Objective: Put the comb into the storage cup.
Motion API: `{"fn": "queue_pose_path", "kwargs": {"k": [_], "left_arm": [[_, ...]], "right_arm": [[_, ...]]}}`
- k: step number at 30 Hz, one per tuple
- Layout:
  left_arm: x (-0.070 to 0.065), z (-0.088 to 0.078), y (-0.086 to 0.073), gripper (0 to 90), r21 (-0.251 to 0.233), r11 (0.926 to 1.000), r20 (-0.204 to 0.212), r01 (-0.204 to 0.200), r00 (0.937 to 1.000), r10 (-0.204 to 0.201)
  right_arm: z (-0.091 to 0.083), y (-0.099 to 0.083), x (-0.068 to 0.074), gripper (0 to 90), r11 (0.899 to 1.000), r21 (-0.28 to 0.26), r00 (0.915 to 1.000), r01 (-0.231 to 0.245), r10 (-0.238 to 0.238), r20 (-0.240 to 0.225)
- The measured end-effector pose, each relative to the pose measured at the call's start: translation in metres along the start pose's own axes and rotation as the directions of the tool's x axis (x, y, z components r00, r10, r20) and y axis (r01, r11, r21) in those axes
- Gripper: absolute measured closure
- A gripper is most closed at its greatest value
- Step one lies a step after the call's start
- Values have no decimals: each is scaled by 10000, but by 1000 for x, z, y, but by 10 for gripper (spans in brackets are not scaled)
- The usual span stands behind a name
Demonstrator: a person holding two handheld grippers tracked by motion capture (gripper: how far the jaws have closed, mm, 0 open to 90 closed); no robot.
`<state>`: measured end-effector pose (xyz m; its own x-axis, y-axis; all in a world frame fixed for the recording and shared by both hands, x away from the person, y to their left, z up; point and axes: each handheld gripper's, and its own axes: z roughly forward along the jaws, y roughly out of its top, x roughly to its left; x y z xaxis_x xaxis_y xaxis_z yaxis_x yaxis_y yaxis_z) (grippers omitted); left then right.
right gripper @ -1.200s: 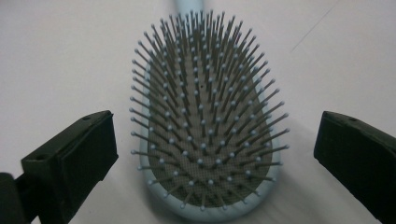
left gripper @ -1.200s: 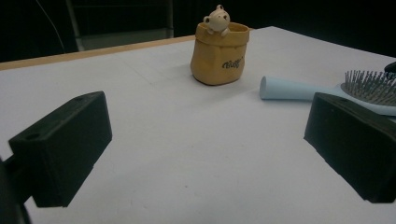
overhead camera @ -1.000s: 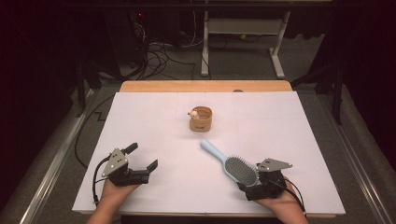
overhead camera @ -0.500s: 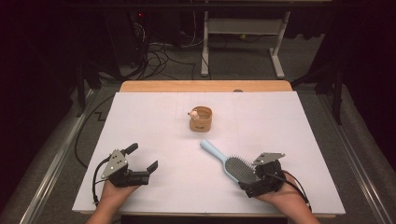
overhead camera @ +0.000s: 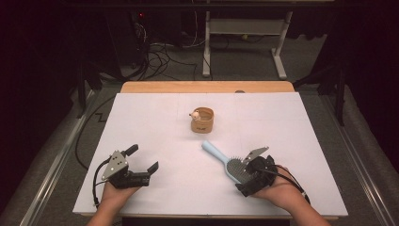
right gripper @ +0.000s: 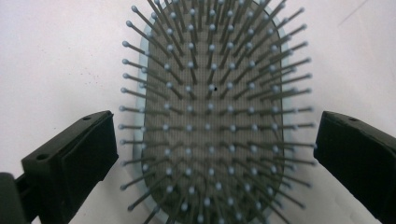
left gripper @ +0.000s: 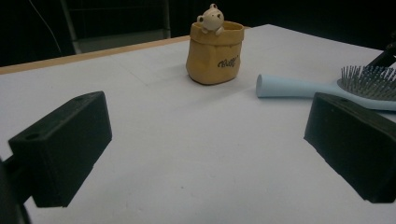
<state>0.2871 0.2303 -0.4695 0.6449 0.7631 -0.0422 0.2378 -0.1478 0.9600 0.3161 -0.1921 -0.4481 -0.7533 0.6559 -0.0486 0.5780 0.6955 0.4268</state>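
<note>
A light-blue hairbrush [overhead camera: 217, 154] lies bristles up on the white table cover, handle pointing toward the far left. My right gripper [overhead camera: 243, 172] is at its head, open. In the right gripper view the two black jaws stand on either side of the grey bristle pad [right gripper: 212, 93], with small gaps to its rim. A tan pouch-shaped holder with a small bear figure [overhead camera: 202, 120] stands upright past the brush. My left gripper [overhead camera: 142, 159] rests open at the front left, nothing between its fingers. From it the holder [left gripper: 215, 52] and brush [left gripper: 299, 87] show ahead and to the right.
The white cover [overhead camera: 155, 117] spans most of the table, with a wooden strip [overhead camera: 207, 87] at the far edge. Beyond are cables on the floor and a white desk frame [overhead camera: 244, 28]. Metal rails run along both sides.
My right gripper has moved left and forward, so that its jaws now straddle the brush head. The left gripper, the brush and the holder have stayed put.
</note>
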Motion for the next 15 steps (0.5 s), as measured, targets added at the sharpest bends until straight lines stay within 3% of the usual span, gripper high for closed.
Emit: {"fn": "queue_pose_path", "kwargs": {"k": [10, 15], "left_arm": [[1, -1, 0, 12, -59, 10000, -61, -27, 10000, 27], [0, -1, 0, 12, -34, 10000, -76, -69, 9999, 69]], "right_arm": [[12, 13, -4, 66, 9987, 442, 9994, 238, -227, -254], [14, 18, -6, 77, 9988, 478, 9995, 123, -109, -291]]}}
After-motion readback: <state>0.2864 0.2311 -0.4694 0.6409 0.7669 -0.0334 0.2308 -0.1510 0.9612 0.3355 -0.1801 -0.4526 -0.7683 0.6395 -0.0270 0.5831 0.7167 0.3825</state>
